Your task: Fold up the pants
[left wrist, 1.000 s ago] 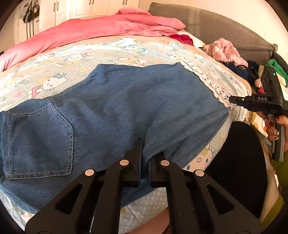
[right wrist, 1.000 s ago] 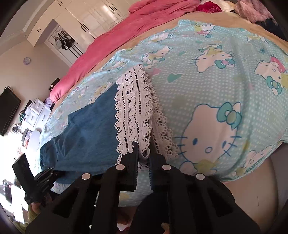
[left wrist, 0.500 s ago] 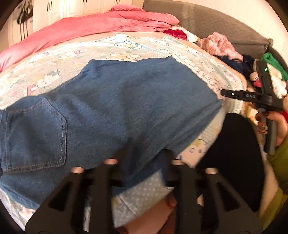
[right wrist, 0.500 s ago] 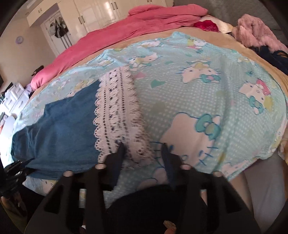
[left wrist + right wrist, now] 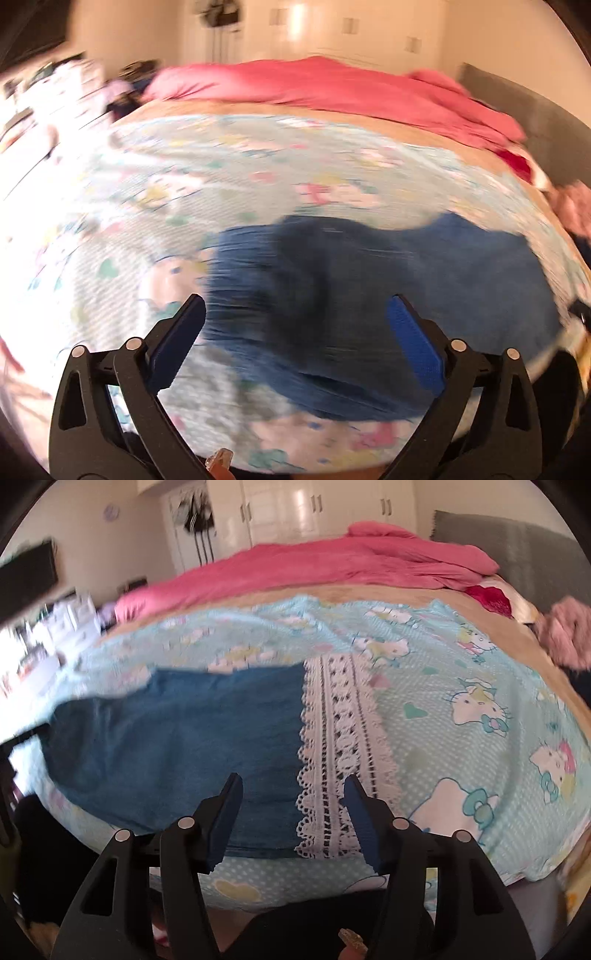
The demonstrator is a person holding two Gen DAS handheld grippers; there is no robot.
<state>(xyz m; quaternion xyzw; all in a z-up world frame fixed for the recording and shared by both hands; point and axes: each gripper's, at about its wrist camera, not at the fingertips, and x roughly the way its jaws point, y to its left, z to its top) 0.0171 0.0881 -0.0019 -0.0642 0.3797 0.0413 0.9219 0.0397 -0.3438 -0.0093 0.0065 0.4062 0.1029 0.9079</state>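
Observation:
Blue denim pants (image 5: 192, 738) with a white lace hem (image 5: 340, 746) lie flat on a light blue cartoon-print bed sheet (image 5: 461, 709). In the blurred left wrist view the denim (image 5: 369, 295) fills the lower middle. My left gripper (image 5: 295, 314) hangs above the waist end with its jaws opening wide and nothing pressed between them. My right gripper (image 5: 293, 788) hovers over the near edge where denim meets lace. Its jaws are opening too, and the pads are off the cloth.
A pink duvet (image 5: 314, 568) is bunched along the far side of the bed. A grey headboard (image 5: 517, 542) and a fuzzy pink garment (image 5: 565, 635) are at the right. White wardrobes (image 5: 303, 509) stand behind. The near bed edge drops off below the grippers.
Both grippers were shut on the pants' near edge, the left on denim, the right on the lace hem. Both have let go, opened and pulled back; the left view swung left.

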